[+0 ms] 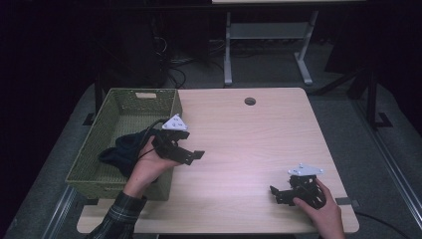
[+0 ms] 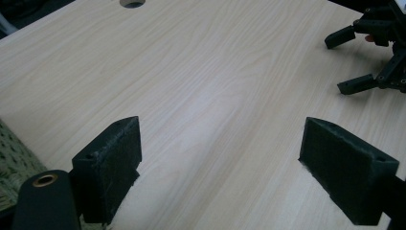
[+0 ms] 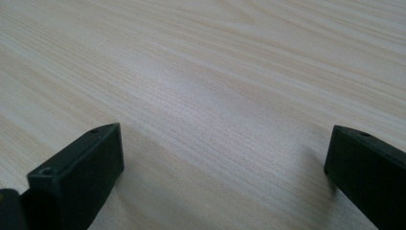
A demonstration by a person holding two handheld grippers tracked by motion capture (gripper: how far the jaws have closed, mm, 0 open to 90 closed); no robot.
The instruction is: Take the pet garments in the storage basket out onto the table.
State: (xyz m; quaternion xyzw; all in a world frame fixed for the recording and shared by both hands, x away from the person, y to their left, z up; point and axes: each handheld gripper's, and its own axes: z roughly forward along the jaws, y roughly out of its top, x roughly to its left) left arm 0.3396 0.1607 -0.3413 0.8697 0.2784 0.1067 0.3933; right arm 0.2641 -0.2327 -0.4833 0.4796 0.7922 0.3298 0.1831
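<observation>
- The dark cloth [image 1: 122,152] lies bunched in the near half of the green woven basket [image 1: 94,149], at the left of the high view, partly behind the left hand [image 1: 149,167]
- I judge it soft, light and limp: it will sag and drape from any single pinch, and nothing about it looks fragile or slippery
- Best hold is likely a raised fold at the top of the bunch, pinched deep enough to take several layers
- The left gripper [image 1: 191,155] sits at the basket's right wall, left of centre in the high view, pointing right over the bare wooden table [image 1: 249,144]; its jaws stand wide apart and hold nothing
- The right gripper [image 1: 278,194] rests low at the lower right of the high view, aimed left, jaws spread wide and empty
- In the left gripper view the right gripper shows at the upper right of the frame, well apart from the left gripper
</observation>
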